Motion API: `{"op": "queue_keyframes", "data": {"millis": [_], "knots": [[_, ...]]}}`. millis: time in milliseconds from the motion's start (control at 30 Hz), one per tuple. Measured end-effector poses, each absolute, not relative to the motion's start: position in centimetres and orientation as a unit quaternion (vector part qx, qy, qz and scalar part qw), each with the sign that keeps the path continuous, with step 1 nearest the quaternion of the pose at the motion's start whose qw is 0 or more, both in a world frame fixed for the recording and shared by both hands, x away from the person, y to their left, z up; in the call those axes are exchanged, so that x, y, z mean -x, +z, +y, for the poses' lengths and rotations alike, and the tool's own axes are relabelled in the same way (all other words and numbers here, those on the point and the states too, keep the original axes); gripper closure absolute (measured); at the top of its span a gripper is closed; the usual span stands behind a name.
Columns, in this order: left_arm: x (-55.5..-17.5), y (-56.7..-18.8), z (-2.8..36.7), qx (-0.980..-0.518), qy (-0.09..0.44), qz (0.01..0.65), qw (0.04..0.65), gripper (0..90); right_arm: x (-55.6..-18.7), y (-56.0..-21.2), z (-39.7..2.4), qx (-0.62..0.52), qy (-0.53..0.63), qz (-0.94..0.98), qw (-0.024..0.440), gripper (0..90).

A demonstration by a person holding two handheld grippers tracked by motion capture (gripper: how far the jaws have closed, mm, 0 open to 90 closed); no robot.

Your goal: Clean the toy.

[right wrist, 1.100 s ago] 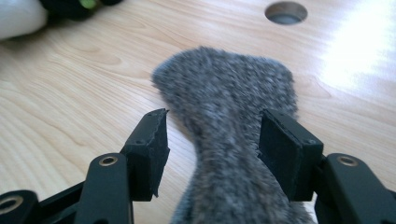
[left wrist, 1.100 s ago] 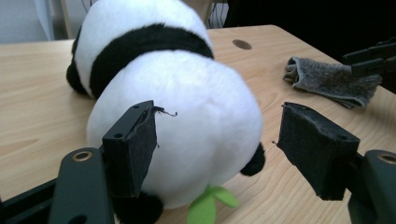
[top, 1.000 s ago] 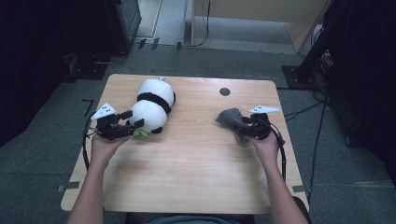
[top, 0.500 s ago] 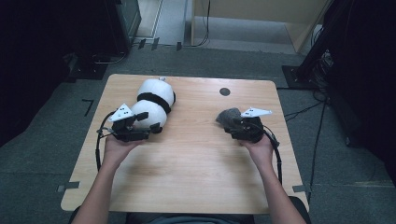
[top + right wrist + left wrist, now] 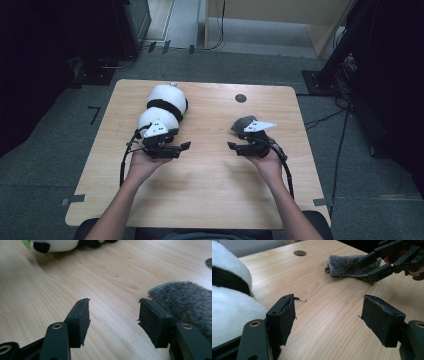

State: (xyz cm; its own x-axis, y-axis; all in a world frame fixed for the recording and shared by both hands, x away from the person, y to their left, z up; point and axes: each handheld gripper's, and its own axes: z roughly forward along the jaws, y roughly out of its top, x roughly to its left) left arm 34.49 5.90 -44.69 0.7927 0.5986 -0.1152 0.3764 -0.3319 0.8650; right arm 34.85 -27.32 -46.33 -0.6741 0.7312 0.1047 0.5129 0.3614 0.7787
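Your left tool point(image 5: 184, 146) hangs low over the pale wooden counter point(image 5: 210, 200), jaws pointing toward the middle and standing well apart with only bare wood between them. The left tool's own view shows both black padded jaws clear of everything, a loose thread curling off the top of one pad. Just beside that tool, on the far-left part of the counter, lies the white plush toy with a black band around its middle point(image 5: 164, 107); its white fur bulges in at the edge of the left tool's view point(image 5: 229, 307), close against the tool's body but not between the jaws. A small green patch shows on the toy where the black band meets the white.

Your right tool point(image 5: 233, 146) faces the left one across the middle of the counter, and its jaws are also spread, gripping nothing. In its own view the gap between the pads frames plain wood. The grey fuzzy cloth, a small crumpled piece point(image 5: 243, 123), lies on the counter just behind and beside the right tool; in the right tool's view it sits next to one jaw point(image 5: 186, 303), though you cannot tell whether the fur actually touches the pad. From the left tool's view the cloth point(image 5: 348, 265) rests flat on the wood with the right tool's jaw tips over its near edge.

A round dark hole point(image 5: 240, 98) sits in the counter beyond the cloth.
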Motion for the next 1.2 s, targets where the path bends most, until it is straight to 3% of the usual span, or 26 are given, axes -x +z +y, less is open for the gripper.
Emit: {"op": "queue_keyframes", "data": {"millis": [667, 1200], "knots": [[-35.0, -49.6, 1.1, -0.857, 0.087, 0.288, 0.418, 27.2, -34.4, -49.5, -25.5, -0.389, 0.381, 0.831, 0.11, 42.8], [-35.4, -51.5, 0.4, -0.874, 0.083, 0.289, 0.381, 26.9, -35.2, -51.6, -24.8, -0.399, 0.372, 0.827, 0.138, 43.0]]}}
